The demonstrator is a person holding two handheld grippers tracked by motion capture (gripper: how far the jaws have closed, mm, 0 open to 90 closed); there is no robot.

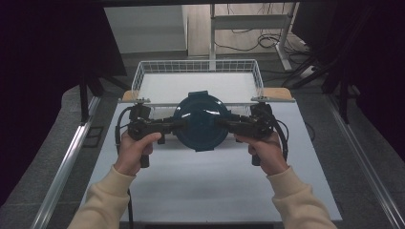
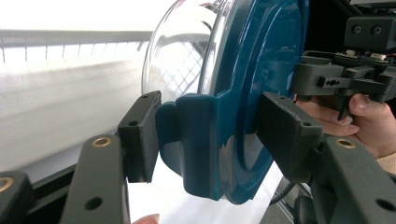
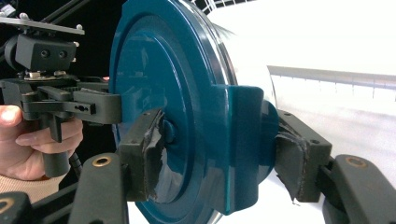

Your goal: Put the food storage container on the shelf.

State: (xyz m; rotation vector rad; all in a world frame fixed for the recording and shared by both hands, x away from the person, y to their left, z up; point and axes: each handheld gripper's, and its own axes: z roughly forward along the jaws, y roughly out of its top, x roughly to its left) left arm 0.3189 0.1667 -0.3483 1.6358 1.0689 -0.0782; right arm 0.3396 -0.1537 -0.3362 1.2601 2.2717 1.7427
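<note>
We hold a round container with a dark teal lid point(image 1: 200, 120) between our two claws, raised above the white table point(image 1: 210, 186) just in front of the white wire basket point(image 1: 143, 76). From the high view the lid faces up toward the camera, so the container sits roughly level, and its clear bowl point(image 2: 175, 56) hangs beneath the lid. The container is round, so it has no marked long axis across the table; its short axis, from lid to bowl, runs up and down. One teal latch tab sticks out at the far edge toward the basket and another at the near edge toward us.

Our left claw point(image 1: 168, 125) comes in from the left and is clamped on the container at a teal side latch point(image 2: 201, 140), one pad on the bowl side and one on the lid face. Our right claw point(image 1: 229, 125) comes in from the right and is clamped the same way on the opposite latch point(image 3: 243, 140), its taped pads pressing lid and bowl side. Both hands point(image 1: 136, 150) grip the handles, sleeves cream.
</note>
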